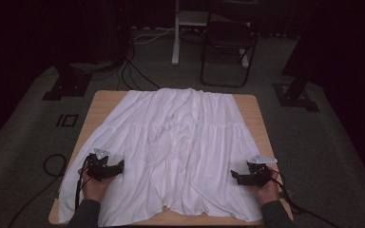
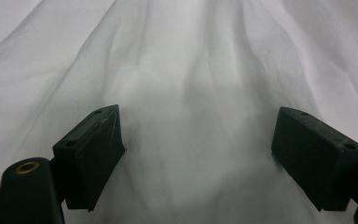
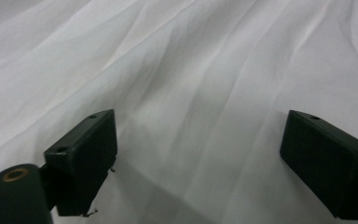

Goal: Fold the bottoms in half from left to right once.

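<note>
A white pleated garment (image 1: 176, 142) lies spread flat over most of a wooden table (image 1: 103, 102), its near hem hanging past the front edge. My left gripper (image 1: 119, 166) rests low on the cloth at its near left part, jaws wide apart, bare white fabric (image 2: 196, 140) between them. Over the near right part of the cloth, my right gripper (image 1: 234, 175) sits just as low and open, with rippled fabric (image 3: 200, 140) in the gap. Neither holds any cloth.
Behind the table stand a black folding chair (image 1: 228, 47) and a white stand post (image 1: 176, 33). Black stand bases (image 1: 66, 85) and cables (image 1: 52, 166) lie on the grey carpet at both sides. The table's far corners are bare wood.
</note>
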